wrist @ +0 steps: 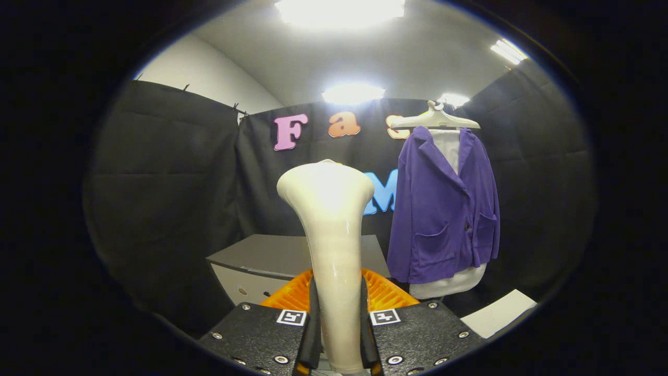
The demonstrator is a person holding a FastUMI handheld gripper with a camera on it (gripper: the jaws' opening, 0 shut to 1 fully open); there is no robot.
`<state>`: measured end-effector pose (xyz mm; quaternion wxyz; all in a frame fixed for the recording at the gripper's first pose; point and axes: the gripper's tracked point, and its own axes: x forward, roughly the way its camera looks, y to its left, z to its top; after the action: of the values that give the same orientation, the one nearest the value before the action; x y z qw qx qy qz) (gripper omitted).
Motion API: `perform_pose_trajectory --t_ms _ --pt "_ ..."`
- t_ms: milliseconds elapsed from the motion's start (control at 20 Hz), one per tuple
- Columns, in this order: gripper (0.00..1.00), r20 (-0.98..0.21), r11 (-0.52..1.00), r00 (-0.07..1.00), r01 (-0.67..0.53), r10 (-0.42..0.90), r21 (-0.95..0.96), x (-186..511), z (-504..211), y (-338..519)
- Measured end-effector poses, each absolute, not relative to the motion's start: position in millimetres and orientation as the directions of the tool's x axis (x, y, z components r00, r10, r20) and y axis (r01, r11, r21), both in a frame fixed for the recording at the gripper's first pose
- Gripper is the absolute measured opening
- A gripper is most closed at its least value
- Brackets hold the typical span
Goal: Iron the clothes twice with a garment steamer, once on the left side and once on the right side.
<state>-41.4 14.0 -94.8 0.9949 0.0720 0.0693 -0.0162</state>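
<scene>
Upright between the fingers, the garment steamer (334, 250) is clamped by the gripper (338, 334) on its handle so its head faces the purple jacket (443, 219), hung well beyond on a hanger (434, 120) for reach.

1. Gripper (338, 334) seen from its own camera, pointing forward and slightly upward into the booth.
2. Both fingers (314, 334) clamped against opposite sides of the garment steamer (331, 245) handle, one on each flank.
3. Steamer held upright between the fingers, its wide head rising above and ahead of them.
</scene>
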Motion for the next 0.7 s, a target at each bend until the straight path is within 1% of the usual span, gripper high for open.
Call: perform_pose_trajectory --t_ms 200,400,500,700 --pt "0.30 -0.136 0.995 0.990 -0.031 0.043 0.095 -75.3 -94.1 9.9" --pt "0.30 -0.166 0.993 0.984 -0.049 0.067 0.110 -87.0 -105.5 5.1" --pt "0.30 -0.174 0.993 0.983 -0.047 0.066 0.107 -84.5 -112.1 1.3" --pt "0.30 -0.203 0.995 0.978 -0.024 0.044 0.097 -58.3 -124.2 -3.8"
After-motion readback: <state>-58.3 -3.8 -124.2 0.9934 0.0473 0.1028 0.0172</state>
